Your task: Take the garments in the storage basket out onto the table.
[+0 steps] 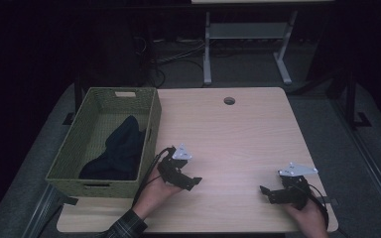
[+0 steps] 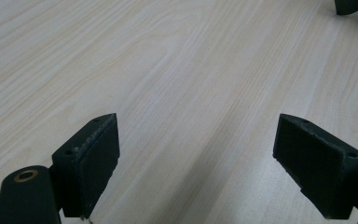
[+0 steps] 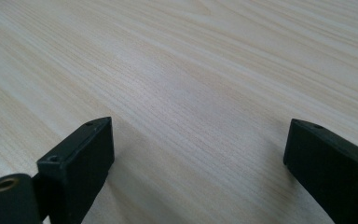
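Observation:
My left gripper (image 1: 194, 182) rests low over the wooden table (image 1: 228, 134) just right of a green woven basket (image 1: 151, 126). Its jaws stand wide apart with bare wood between them, as the left gripper view (image 2: 196, 154) shows. My right gripper (image 1: 264, 191) sits near the table's front right, pointing left toward the other one. It is open too, nothing between its jaws (image 3: 198, 158). A dark blue cloth (image 1: 116, 151) lies crumpled inside the basket. A tip of the right gripper (image 2: 354, 5) shows at the top right corner of the left gripper view.
The basket takes up the table's left side and overhangs its left edge. A round cable hole (image 1: 229, 100) sits near the far edge. Beyond the table stands another desk's white frame (image 1: 248, 44) with cables on the dark floor.

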Motion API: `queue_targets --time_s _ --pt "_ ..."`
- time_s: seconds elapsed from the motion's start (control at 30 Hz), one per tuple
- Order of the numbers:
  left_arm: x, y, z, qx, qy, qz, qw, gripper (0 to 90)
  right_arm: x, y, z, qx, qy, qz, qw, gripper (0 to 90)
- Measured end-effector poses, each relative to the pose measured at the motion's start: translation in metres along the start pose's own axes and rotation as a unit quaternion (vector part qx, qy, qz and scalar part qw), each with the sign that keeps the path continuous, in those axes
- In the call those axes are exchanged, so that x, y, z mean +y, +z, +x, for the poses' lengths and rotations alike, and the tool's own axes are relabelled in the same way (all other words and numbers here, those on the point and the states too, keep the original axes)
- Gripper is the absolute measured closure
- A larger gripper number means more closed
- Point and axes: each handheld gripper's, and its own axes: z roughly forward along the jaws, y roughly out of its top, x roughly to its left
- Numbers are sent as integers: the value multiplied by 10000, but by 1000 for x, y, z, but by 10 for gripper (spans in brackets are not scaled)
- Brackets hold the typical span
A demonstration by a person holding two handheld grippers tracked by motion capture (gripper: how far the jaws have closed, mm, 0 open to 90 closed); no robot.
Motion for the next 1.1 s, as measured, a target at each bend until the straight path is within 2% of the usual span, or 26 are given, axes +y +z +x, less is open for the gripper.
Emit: queue_targets --time_s 0.7,0.9,1.03,1.1 --pt "22 -13 5 -123 127 129 9998 143 0 0 0 -1 2 1 10000 82" --pt "27 -17 7 -165 131 79 9997 143 0 0 0 9 -3 -3 10000 82" --pt "31 -20 7 -181 250 171 9994 143 0 0 0 8 -13 -5 10000 82" --pt "33 -22 7 -209 231 143 9994 143 0 0 0 11 12 4 10000 82"
